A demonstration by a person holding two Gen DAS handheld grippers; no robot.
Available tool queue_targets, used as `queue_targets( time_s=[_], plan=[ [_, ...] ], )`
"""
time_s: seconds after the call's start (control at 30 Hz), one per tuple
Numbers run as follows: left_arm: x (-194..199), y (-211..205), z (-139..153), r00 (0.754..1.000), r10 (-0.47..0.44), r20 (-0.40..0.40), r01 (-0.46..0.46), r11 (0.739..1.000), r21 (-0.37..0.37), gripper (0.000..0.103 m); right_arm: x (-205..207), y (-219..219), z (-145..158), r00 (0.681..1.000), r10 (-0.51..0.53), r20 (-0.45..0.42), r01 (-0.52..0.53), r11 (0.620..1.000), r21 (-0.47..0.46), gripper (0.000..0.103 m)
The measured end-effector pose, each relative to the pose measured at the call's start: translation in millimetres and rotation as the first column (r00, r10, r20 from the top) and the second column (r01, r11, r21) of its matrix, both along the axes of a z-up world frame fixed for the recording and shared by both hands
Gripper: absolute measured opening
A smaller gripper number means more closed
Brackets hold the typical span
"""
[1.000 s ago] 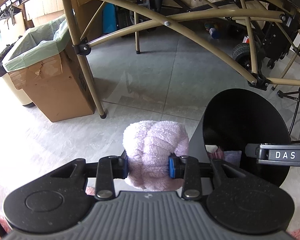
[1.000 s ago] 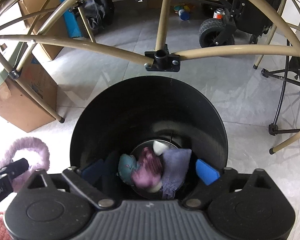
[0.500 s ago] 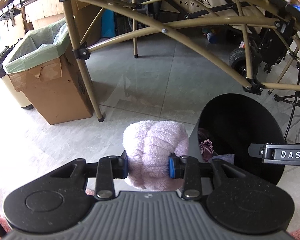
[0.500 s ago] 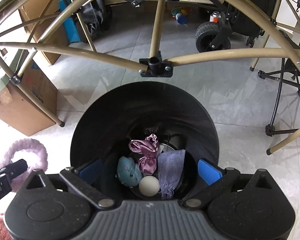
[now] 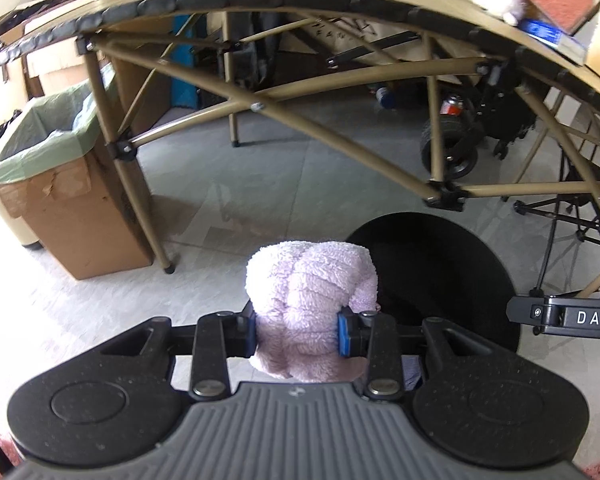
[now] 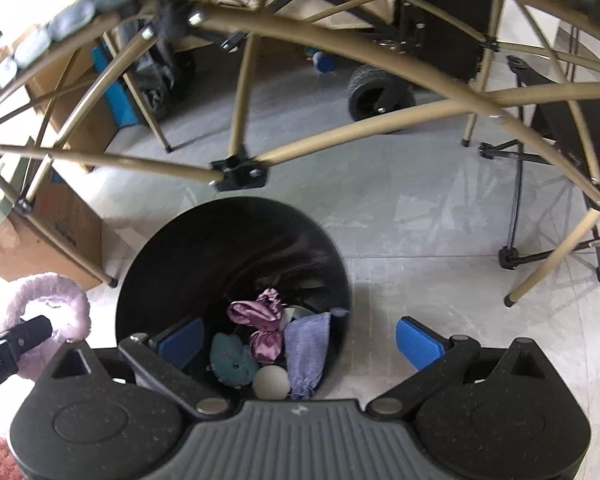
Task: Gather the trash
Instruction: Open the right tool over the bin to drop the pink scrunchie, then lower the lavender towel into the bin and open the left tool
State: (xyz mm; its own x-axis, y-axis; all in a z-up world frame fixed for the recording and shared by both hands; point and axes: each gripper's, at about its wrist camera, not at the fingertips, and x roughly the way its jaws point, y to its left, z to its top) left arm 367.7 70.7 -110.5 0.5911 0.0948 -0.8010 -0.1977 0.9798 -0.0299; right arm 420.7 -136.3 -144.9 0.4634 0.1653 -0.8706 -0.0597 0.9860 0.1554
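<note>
The left gripper [image 5: 298,330] is closed partway on a fluffy pink cloth [image 5: 310,312], its blue pads pressed into the pile on both sides so the bundle bulges above and hangs below them. The right gripper [image 6: 300,342] stands wide open with nothing between its pads.

In the left wrist view the black bin [image 5: 440,280] lies at about two o'clock from the cloth, just beside it, with the right gripper's finger reaching in at three o'clock. Beyond, at ten o'clock, a cardboard box [image 5: 72,216] lined with a green bag [image 5: 48,140] sits on the floor against a leg of the table [image 5: 260,4].

The step in hand looks like carrying the cloth over the bin and dropping it. To do it well, bring the whole bundle over the middle of the mouth, hanging tail included, before the pads part; soft pile may cling to a pad or drape on the rim.

Only the right wrist view looks down into the bin: a purple satin scrunchie [image 6: 258,330], a teal scrap [image 6: 232,360], a lavender pouch [image 6: 308,354] and a pale ball [image 6: 271,383] lie at the bottom, with the pink cloth at nine o'clock outside the rim. Only the left wrist view shows the pads biting the cloth, and things lying on the table's top.
</note>
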Motion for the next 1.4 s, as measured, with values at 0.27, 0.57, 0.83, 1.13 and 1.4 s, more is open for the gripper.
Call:
queue_targets(
  time_s=[0.27, 0.57, 0.83, 1.13, 1.4],
  plan=[
    [8.8, -31.3, -1.7, 0.999, -0.053, -0.003, 0.053, 0.999, 0.011, 0.035, -6.7, -40.5, 5.8, 0.997, -0.078, 0.018, 0.078, 0.997, 0.020, 0.103],
    [23.9, -64.5, -9.8, 0.994, -0.108, -0.030, 0.108, 0.994, 0.002, 0.035, -15.7, -81.9, 5.9, 0.987, -0.162, 0.018, 0.161, 0.986, 0.042, 0.103],
    [40.4, -96.1, -23.4, 0.984, -0.156, -0.081, 0.156, 0.988, -0.005, 0.035, -20.4, -106.8, 0.3, 0.976, -0.216, 0.004, 0.216, 0.975, 0.048, 0.103],
    [61.5, -112.7, -42.8, 0.971, -0.167, -0.171, 0.160, 0.986, -0.055, 0.035, -20.8, -120.1, -6.2, 0.968, -0.250, -0.017, 0.250, 0.967, 0.050, 0.103],
    [69.4, -116.0, -58.0, 0.961, -0.150, -0.231, 0.146, 0.989, -0.035, 0.036, -20.2, -121.5, -9.6, 0.966, -0.256, -0.027, 0.257, 0.965, 0.048, 0.103]
  ],
)
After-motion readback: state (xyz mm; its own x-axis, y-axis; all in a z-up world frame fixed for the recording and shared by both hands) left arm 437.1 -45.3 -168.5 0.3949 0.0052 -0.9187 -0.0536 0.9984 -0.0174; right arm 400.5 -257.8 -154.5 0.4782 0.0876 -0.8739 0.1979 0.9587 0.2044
